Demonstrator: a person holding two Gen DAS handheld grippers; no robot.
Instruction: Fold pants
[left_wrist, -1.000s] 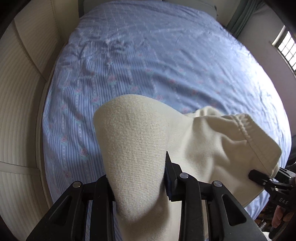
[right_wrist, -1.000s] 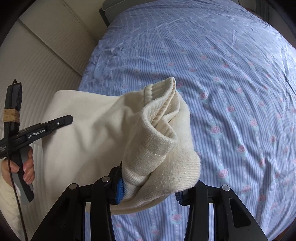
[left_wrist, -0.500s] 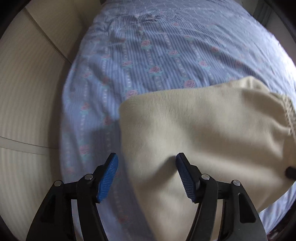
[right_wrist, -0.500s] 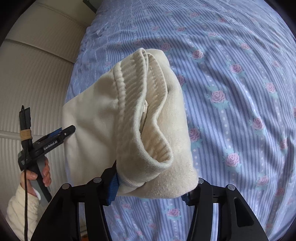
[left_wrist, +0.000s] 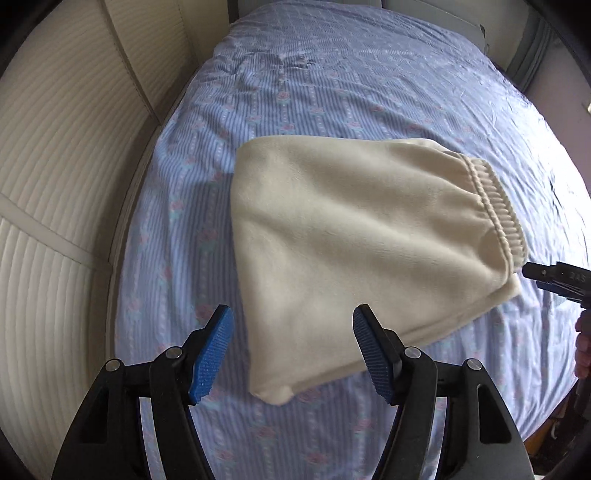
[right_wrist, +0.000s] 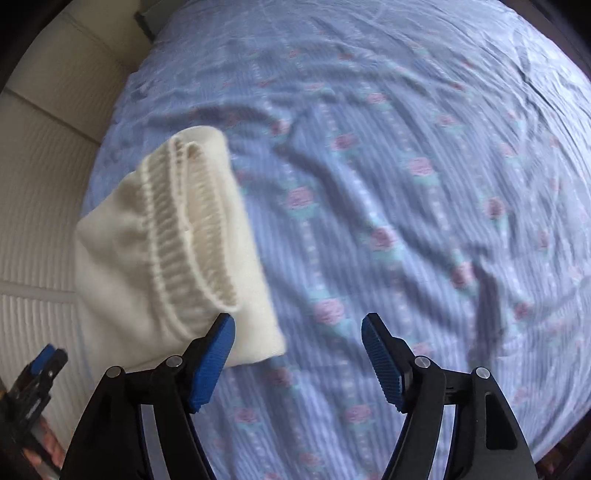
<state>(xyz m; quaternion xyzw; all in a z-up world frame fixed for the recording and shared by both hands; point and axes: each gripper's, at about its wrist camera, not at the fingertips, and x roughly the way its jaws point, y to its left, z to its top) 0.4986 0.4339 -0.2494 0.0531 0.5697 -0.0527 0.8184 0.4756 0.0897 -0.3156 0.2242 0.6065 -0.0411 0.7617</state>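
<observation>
1. Pants lie folded into a cream bundle on the bed, near its left edge and close to the padded wall.
2. Left claw is wide, holding nothing. Its blue pads stand either side of the bundle's near left corner in view, but clear of the cloth.
3. Right claw is also wide and empty. The left pad overlaps the bundle's near right corner in the picture; cannot tell if it touches.
4. Key relation: from the left claw the pants lie straight ahead, slightly right. From the right claw they lie ahead and to the left, with bare sheet in front of its gap.
5. Long axis: in the left view the bundle runs left to right, from the folded edge at left to the ribbed waistband at right.
6. The waistband end faces the right claw; in the right view two ribbed layers show stacked, running away from the claw.
7. Nearer arm: the left claw sits squarely over the folded end, the right claw beside the waistband end. Each is about equally near its own end.
8. Judgement: the fold looks nearly or fully done. If another fold is wanted, it would go across the long axis, waistband end carried over toward the left edge, so the right claw must first shift left onto the cloth.
9. Risk, as a guess: stacked waistband layers could slip apart if only the top one is pinched.
</observation>
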